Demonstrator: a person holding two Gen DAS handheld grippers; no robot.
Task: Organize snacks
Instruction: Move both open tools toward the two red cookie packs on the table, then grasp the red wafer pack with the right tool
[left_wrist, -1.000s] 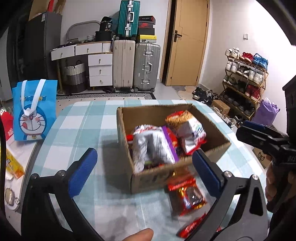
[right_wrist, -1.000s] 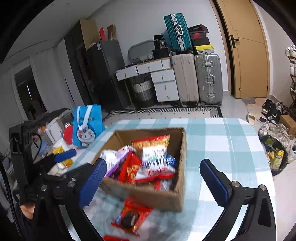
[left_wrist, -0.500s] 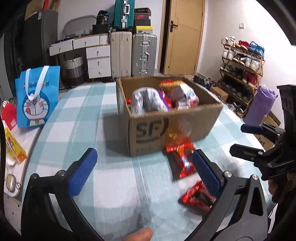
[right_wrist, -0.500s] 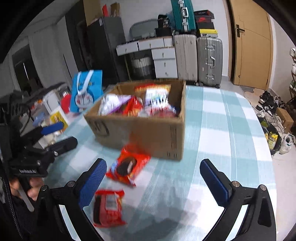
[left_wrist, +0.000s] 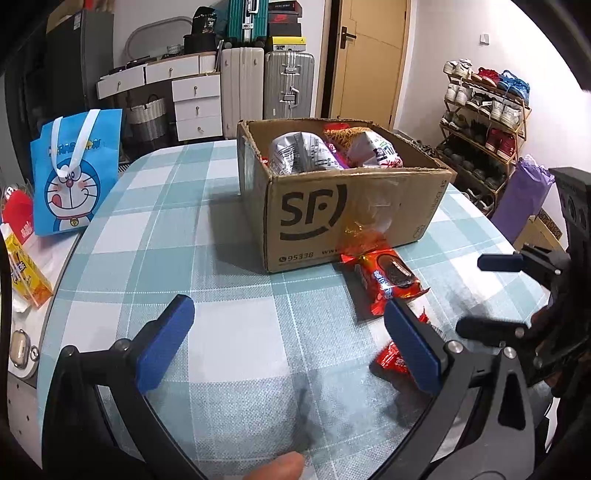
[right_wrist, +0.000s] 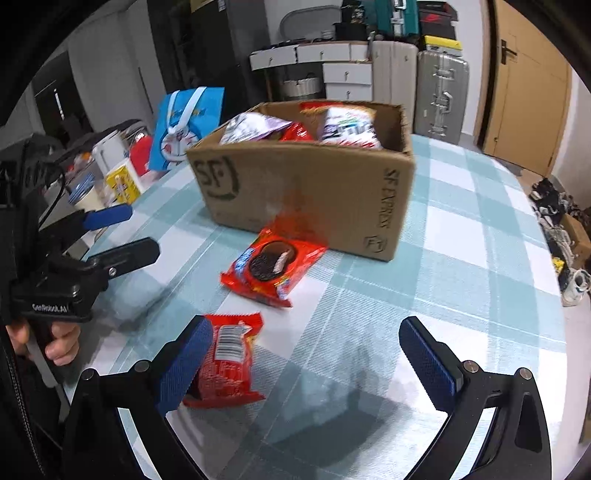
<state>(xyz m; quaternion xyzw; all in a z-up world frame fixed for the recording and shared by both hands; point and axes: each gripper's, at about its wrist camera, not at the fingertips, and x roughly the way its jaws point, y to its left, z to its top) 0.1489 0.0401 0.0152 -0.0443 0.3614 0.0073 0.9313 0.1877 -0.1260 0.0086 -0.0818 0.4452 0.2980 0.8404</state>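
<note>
A cardboard box (left_wrist: 343, 214) marked SF holds several snack bags (left_wrist: 303, 151) on the checked tablecloth; it also shows in the right wrist view (right_wrist: 306, 192). A red cookie pack (left_wrist: 388, 280) lies in front of the box, also in the right wrist view (right_wrist: 273, 266). A smaller red pack (right_wrist: 229, 362) lies nearer, beside my right gripper's left finger; in the left wrist view (left_wrist: 391, 362) my right finger partly hides it. My left gripper (left_wrist: 288, 343) is open and empty low over the table. My right gripper (right_wrist: 310, 365) is open and empty.
A blue Doraemon bag (left_wrist: 74, 173) stands at the table's left edge, with a yellow box (left_wrist: 26, 277) and other items on a side surface. Suitcases (left_wrist: 288, 85), drawers and a shoe rack (left_wrist: 484, 114) stand behind. The table's rounded edge lies to the right (right_wrist: 554, 295).
Both grippers have dropped from above the box and pulled back to low over the table. The red packs in front of the box now lie close to the fingers. Both stay open.
</note>
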